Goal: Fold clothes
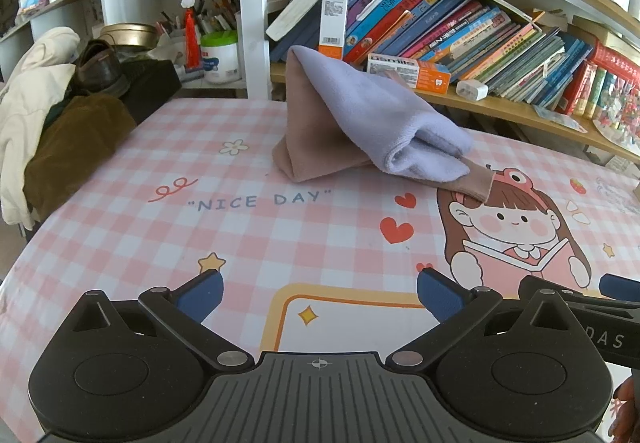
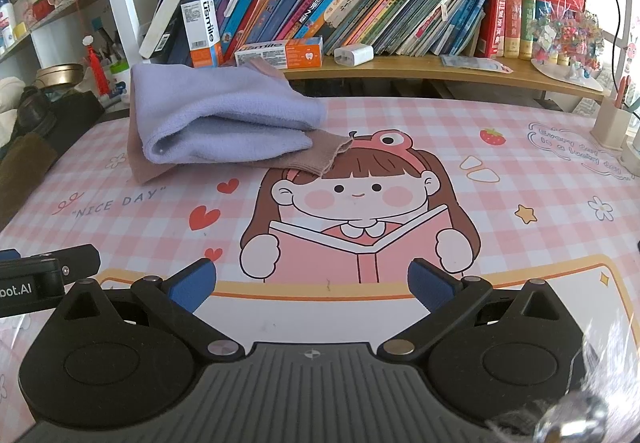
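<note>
A folded lavender towel (image 1: 384, 115) (image 2: 224, 123) lies on top of a folded brown-pink cloth (image 1: 316, 151) (image 2: 316, 159) at the far side of the pink checked tablecloth (image 1: 280, 235) (image 2: 520, 171). The stack leans up against the bookshelf edge. My left gripper (image 1: 320, 297) hovers low over the near part of the table, open, nothing between its blue pads. My right gripper (image 2: 312, 287) is likewise open and empty, over the cartoon girl print. Both grippers are well short of the stack. The right gripper's body (image 1: 580, 307) shows at the left view's right edge.
A pile of clothes, cream (image 1: 36, 91) and brown (image 1: 72, 147), with a dark shoe (image 1: 100, 67) sits at the table's left end. A wooden shelf with leaning books (image 2: 360, 3) and boxes runs behind the table. A pen holder (image 2: 612, 119) stands at the far right.
</note>
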